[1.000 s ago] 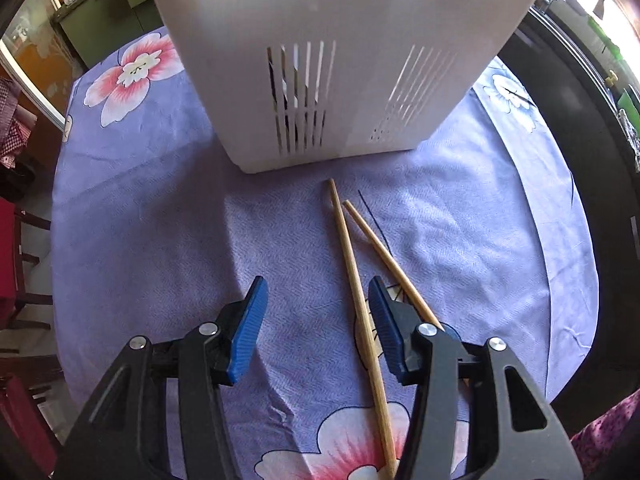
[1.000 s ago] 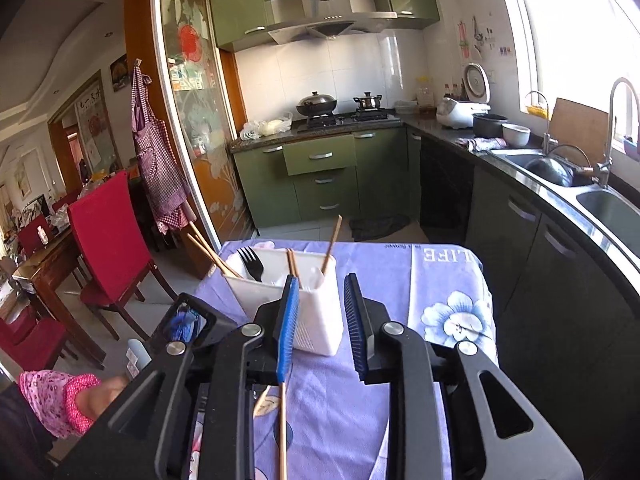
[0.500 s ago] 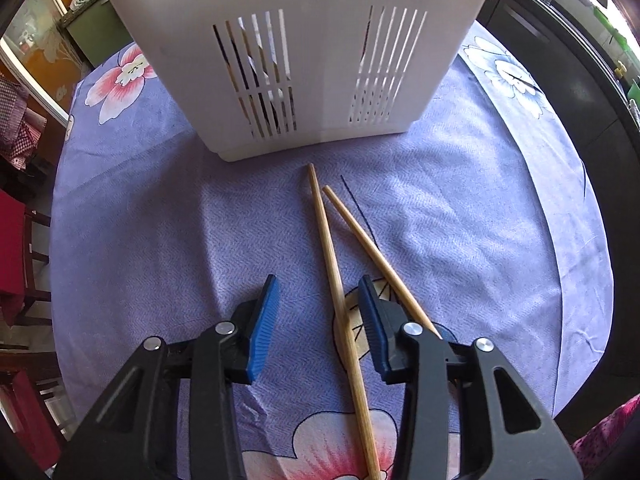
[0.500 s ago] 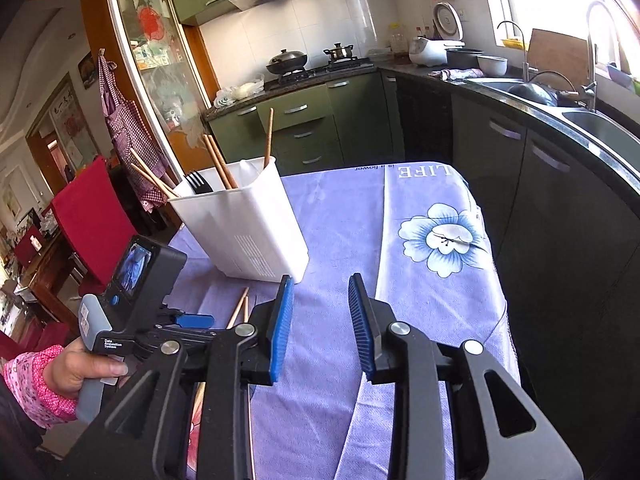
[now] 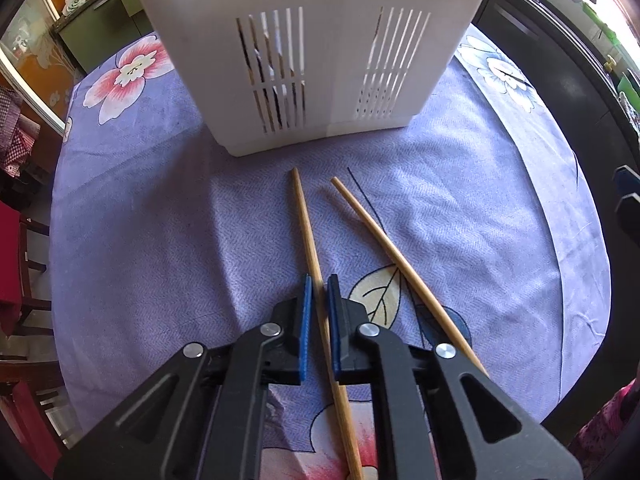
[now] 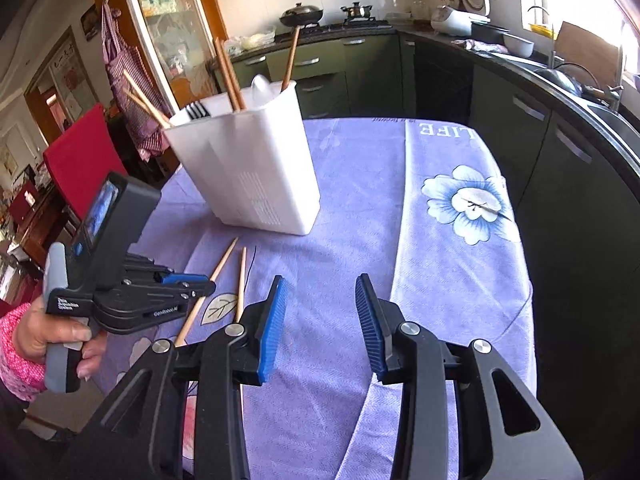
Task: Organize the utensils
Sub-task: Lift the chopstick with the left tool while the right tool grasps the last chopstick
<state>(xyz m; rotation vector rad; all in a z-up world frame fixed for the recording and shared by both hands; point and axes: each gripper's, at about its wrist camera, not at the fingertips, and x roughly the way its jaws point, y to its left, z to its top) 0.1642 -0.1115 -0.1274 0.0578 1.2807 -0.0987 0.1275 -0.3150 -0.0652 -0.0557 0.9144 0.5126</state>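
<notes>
The left gripper [image 5: 319,292] has its blue pads pinched narrow on a slender pale wooden chopstick [image 5: 306,220], which lies on the purple flowered tablecloth [image 5: 140,240] and runs forward from the fingers toward the white slotted plastic utensil holder [image 5: 316,52] just beyond its tip. A second wooden chopstick [image 5: 384,248] lies just to the right of those fingers, probably untouched. The right gripper [image 6: 322,312] hangs above bare cloth, its jaws opening with nothing between them.

Left tool [image 5: 319,292] clamping chopstick [image 5: 306,220], white caddy [image 5: 316,52] beyond
</notes>
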